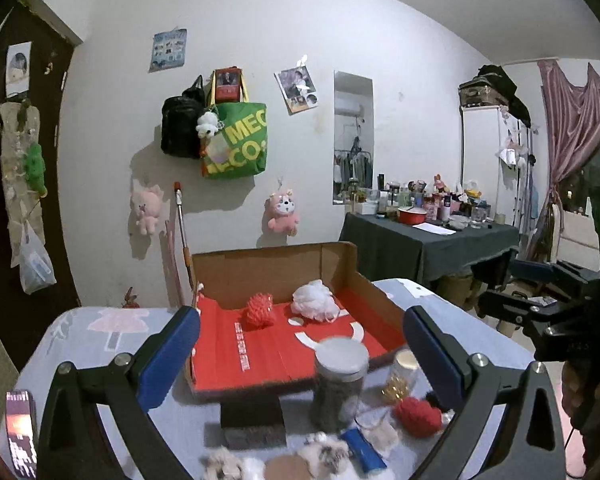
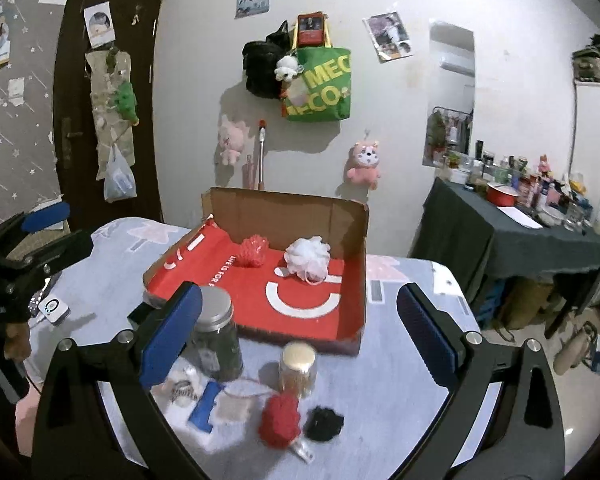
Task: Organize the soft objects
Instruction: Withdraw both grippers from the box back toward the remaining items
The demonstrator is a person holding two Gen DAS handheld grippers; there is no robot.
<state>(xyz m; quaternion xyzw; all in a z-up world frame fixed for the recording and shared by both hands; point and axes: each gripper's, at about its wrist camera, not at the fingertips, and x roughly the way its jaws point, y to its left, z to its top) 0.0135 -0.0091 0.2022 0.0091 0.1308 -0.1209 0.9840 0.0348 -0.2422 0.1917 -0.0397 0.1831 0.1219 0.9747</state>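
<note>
An open cardboard box with a red lining (image 1: 284, 360) (image 2: 300, 312) stands on the table. Inside it lie a red mesh puff (image 1: 260, 309) (image 2: 253, 251) and a white mesh puff (image 1: 314, 300) (image 2: 307, 257). In front of the box lie a red yarn ball (image 1: 417, 416) (image 2: 280, 420), a black fuzzy ball (image 2: 323, 423), a small beige pouch (image 2: 233, 407) and fluffy toys (image 1: 324, 454). My left gripper (image 1: 300, 356) is open and empty above the near table edge. My right gripper (image 2: 300, 332) is open and empty too, over the loose items.
A dark jar with a grey lid (image 1: 340, 384) (image 2: 216, 336) and a small gold-lidded jar (image 1: 400, 376) (image 2: 298, 368) stand before the box. A blue flat item (image 2: 206, 404), a phone (image 1: 20, 432) and a white device (image 2: 54, 308) lie on the table. A cluttered dark-clothed table (image 1: 428, 240) stands at right.
</note>
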